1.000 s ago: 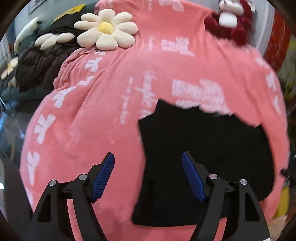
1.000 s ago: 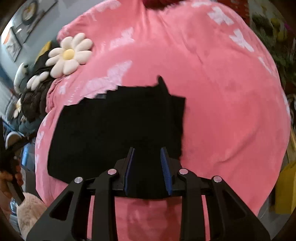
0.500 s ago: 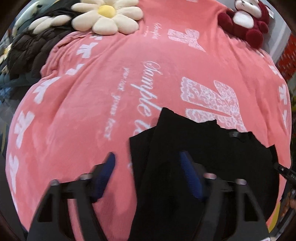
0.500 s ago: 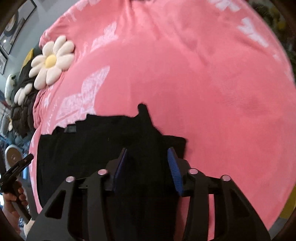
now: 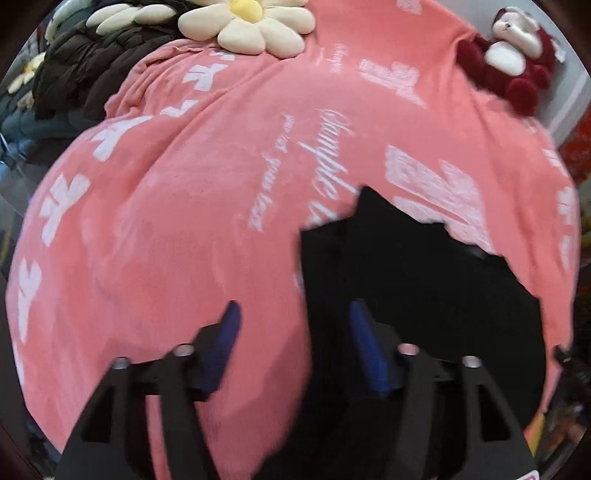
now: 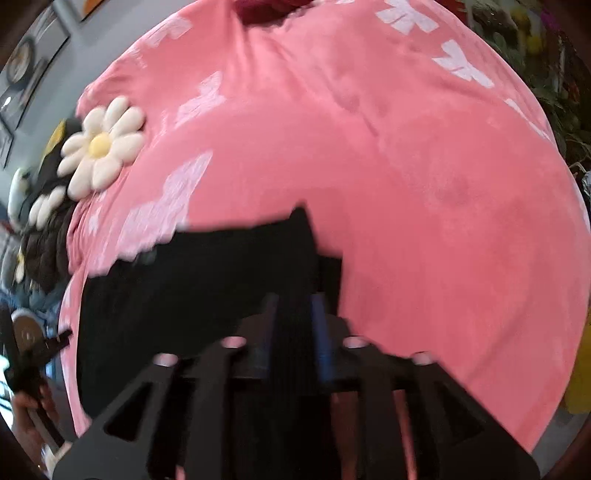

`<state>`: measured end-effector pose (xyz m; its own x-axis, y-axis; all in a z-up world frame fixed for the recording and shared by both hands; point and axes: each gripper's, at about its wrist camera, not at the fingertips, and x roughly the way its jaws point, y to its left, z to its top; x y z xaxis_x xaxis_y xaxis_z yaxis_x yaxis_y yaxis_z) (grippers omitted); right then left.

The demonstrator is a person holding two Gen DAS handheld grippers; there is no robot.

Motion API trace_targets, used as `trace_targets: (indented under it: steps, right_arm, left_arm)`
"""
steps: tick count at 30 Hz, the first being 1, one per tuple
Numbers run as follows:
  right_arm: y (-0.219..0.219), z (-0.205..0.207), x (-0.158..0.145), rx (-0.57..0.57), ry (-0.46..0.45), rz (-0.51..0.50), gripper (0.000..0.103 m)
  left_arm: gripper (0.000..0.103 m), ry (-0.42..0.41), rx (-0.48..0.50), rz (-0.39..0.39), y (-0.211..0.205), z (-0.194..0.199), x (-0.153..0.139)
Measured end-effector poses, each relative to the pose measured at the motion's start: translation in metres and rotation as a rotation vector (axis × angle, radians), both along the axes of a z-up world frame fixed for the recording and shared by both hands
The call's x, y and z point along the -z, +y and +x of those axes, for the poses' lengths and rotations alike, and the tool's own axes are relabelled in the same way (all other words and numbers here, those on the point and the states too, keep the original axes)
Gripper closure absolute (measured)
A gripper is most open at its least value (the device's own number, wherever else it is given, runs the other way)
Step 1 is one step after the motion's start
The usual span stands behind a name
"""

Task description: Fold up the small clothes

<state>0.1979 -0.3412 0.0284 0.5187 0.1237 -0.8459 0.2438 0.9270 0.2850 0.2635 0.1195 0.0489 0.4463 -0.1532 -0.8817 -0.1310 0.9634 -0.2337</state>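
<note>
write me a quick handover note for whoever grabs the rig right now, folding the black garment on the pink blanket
Left tongs: jaws opening, astride the black garment's left edge, not gripping it.
Right tongs: jaws opening over the garment's right edge; cloth lies between them, grip unclear through blur.
Garment lies on the pink blanket, one side edge looks doubled over itself.
Daisy cushion and plush toy sit at the far end, clear of the work.
Done: apparently a first fold. Left: remaining folds, then smoothing.
</note>
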Motion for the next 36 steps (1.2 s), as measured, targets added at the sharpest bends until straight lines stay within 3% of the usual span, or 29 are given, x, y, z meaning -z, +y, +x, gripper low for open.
trace_targets:
  steps: [6, 8, 9, 10, 11, 14, 15, 16, 18, 19, 20, 21, 22, 26, 29, 32, 33, 35, 36]
  right_arm:
    - [0.007, -0.064, 0.035, 0.016, 0.116, 0.060, 0.053]
    - [0.011, -0.070, 0.044, 0.003, 0.126, 0.101, 0.058]
    - [0.013, -0.071, 0.044, -0.006, 0.125, 0.109, 0.075]
    - [0.013, -0.072, 0.038, -0.003, 0.111, 0.127, 0.089]
    - [0.012, -0.073, 0.031, 0.010, 0.091, 0.130, 0.089]
    - [0.008, -0.074, 0.017, 0.027, 0.056, 0.083, 0.088]
    - [0.009, -0.071, 0.027, 0.009, 0.103, 0.071, 0.087]
    - [0.010, -0.070, 0.038, -0.007, 0.149, 0.079, 0.086]
    - [0.012, -0.075, 0.037, 0.001, 0.141, 0.086, 0.080]
    - [0.011, -0.078, 0.031, 0.010, 0.121, 0.089, 0.074]
    - [0.010, -0.081, 0.027, 0.025, 0.106, 0.093, 0.054]
    - [0.008, -0.084, 0.023, 0.049, 0.086, 0.104, 0.045]
    - [0.007, -0.087, 0.020, 0.060, 0.069, 0.123, 0.039]
    - [0.001, -0.084, 0.030, 0.070, 0.077, 0.201, 0.039]
    - [0.003, -0.074, 0.046, 0.096, 0.100, 0.271, 0.039]
    - [0.007, -0.068, 0.051, 0.123, 0.080, 0.292, 0.038]
    - [0.009, -0.065, 0.050, 0.124, 0.067, 0.306, 0.041]
    - [0.011, -0.058, 0.052, 0.130, 0.060, 0.362, 0.080]
    - [0.013, -0.054, 0.052, 0.132, 0.062, 0.381, 0.091]
  left_arm:
    - [0.037, 0.064, 0.070, 0.002, -0.009, -0.057, 0.021]
    - [0.054, 0.091, 0.068, -0.023, -0.011, -0.064, 0.032]
    - [0.079, 0.122, 0.071, -0.056, -0.012, -0.066, 0.040]
    - [0.089, 0.121, 0.051, -0.066, -0.011, -0.067, 0.039]
    - [0.097, 0.114, 0.022, -0.077, -0.007, -0.067, 0.037]
    - [0.096, 0.112, -0.075, -0.118, 0.007, -0.072, 0.028]
    - [0.097, 0.124, -0.086, -0.065, 0.007, -0.074, 0.031]
    - [0.096, 0.146, -0.063, -0.027, 0.004, -0.074, 0.038]
    - [0.086, 0.133, -0.043, 0.011, 0.003, -0.079, 0.036]
    - [0.070, 0.112, -0.041, 0.020, 0.004, -0.082, 0.029]
    - [0.057, 0.103, -0.042, 0.016, 0.005, -0.084, 0.025]
    - [0.037, 0.088, -0.047, -0.001, 0.007, -0.088, 0.019]
    - [0.030, 0.077, -0.042, -0.029, 0.008, -0.090, 0.016]
    - [0.023, 0.108, -0.036, -0.157, 0.013, -0.090, 0.024]
    - [0.023, 0.196, -0.103, -0.241, 0.009, -0.086, 0.050]
    - [0.021, 0.151, -0.138, -0.255, 0.003, -0.085, 0.050]
    - [0.022, 0.138, -0.117, -0.264, -0.002, -0.083, 0.048]
    - [0.044, 0.122, -0.096, -0.262, -0.009, -0.079, 0.045]
    - [0.074, 0.135, -0.065, -0.219, -0.016, -0.074, 0.044]
